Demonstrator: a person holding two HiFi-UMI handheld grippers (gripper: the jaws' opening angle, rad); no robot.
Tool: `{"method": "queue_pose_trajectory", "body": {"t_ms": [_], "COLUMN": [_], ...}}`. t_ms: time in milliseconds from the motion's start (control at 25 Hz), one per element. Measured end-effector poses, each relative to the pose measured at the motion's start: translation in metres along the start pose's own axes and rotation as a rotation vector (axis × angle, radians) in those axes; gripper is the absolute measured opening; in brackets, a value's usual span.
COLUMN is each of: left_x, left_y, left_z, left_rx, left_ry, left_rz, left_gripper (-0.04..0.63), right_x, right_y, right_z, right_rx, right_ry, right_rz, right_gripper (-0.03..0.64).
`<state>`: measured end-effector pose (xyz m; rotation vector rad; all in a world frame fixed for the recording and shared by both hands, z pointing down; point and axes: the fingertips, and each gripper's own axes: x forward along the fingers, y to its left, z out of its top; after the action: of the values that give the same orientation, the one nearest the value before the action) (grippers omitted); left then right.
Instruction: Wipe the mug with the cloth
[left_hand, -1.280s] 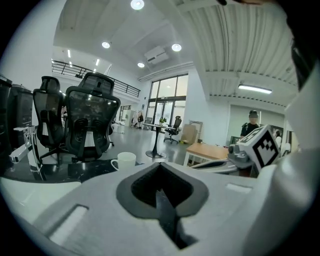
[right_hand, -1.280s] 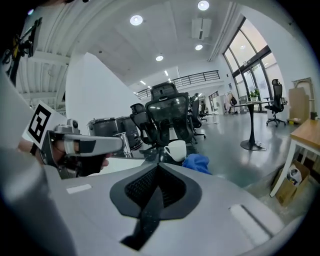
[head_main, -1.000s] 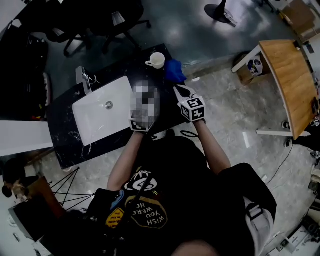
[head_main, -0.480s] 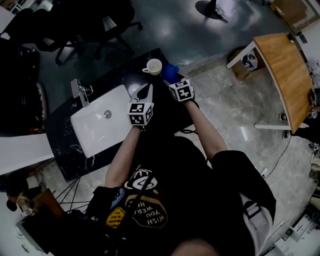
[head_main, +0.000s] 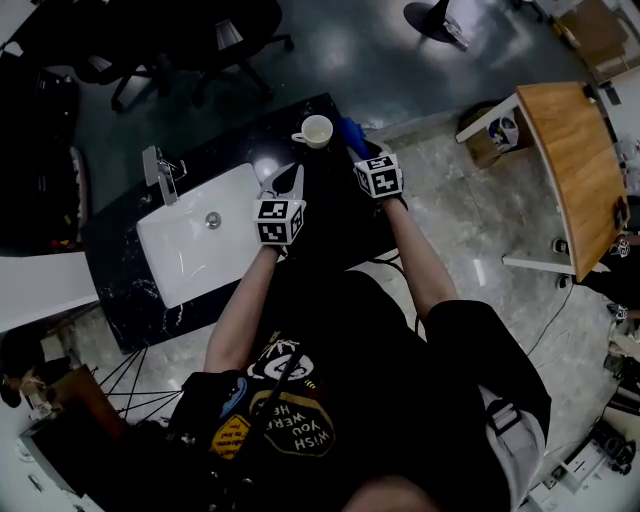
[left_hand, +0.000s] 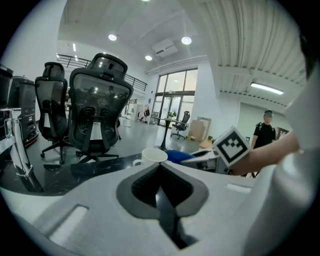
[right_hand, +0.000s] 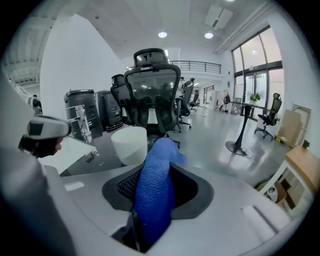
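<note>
Left tongs (left_hand: 161, 174): pressed together, nothing pinched, aimed straight at the mug.
Right tongs (head_main: 359, 152): clamped on the blue cloth (right_hand: 155, 187), with a fold standing out past the tips.
Mug (head_main: 316, 130): white and upright on the dark table (head_main: 120, 275), just beyond the tips of the left tongs and ahead-left of the right tongs.
Handle (head_main: 298, 133): turned toward the left tongs' side.
Cloth end: just beside the mug's wall on the right tongs' side. Cannot tell whether touching or a hair apart.
Sink (head_main: 190, 250): white, set in the table, off to the left of the left tongs and out of the way.
Step in hand: the approach, by the look of it, with the cloth brought up to the mug and no rubbing contact plainly made.
Next move, as a judgement: spread the left tongs and steady the mug by the handle or rim, then press the cloth's free fold against the wall and sweep it round.
Care needed: a light, empty mug may slide or tip under a sideways push, so brace first and wipe second.
</note>
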<state>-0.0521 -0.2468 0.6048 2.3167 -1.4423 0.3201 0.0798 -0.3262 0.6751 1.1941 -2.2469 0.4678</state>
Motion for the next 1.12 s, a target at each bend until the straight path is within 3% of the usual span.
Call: {"method": "queue_pose_trajectory", "body": {"t_ms": [160, 360, 440, 520, 680, 800, 1000, 1120], "left_x": [0.017, 0.022, 0.021, 0.018, 0.007, -0.002, -0.014, -0.020], "left_y": [0.012, 0.010, 0.013, 0.016, 0.016, 0.012, 0.003, 0.003], "left_z": [-0.002, -0.006, -0.009, -0.012, -0.012, -0.006, 0.007, 0.010], "left_rx": [0.023, -0.002, -0.023, -0.038, -0.057, -0.046, 0.000, -0.017], "left_ry": [0.010, 0.025, 0.033, 0.039, 0.040, 0.015, -0.025, -0.042], "left_rz": [0.043, 0.024, 0.021, 0.030, 0.039, 0.036, 0.027, 0.028], "left_gripper": [0.003, 0.003, 0.003, 0.003, 0.003, 0.003, 0.003, 0.003], "right_x": [0.015, 0.002, -0.010, -0.018, -0.014, 0.001, 0.001, -0.022], "right_y": [-0.002, 0.062, 0.093, 0.100, 0.030, 0.009, 0.078, 0.129], "right_z": [0.020, -0.010, -0.022, -0.025, 0.009, 0.033, -0.003, -0.029], "right_rx": [-0.137, -0.380, -0.409, -0.345, -0.141, -0.141, -0.432, -0.488], "right_ry": [0.034, 0.075, 0.047, 0.023, -0.006, 0.000, 0.135, 0.133], "right_rz": [-0.023, 0.119, 0.238, 0.288, 0.038, -0.033, 0.167, 0.357], "right_gripper": [0.137, 0.137, 0.138, 0.138, 0.138, 0.138, 0.140, 0.138]}}
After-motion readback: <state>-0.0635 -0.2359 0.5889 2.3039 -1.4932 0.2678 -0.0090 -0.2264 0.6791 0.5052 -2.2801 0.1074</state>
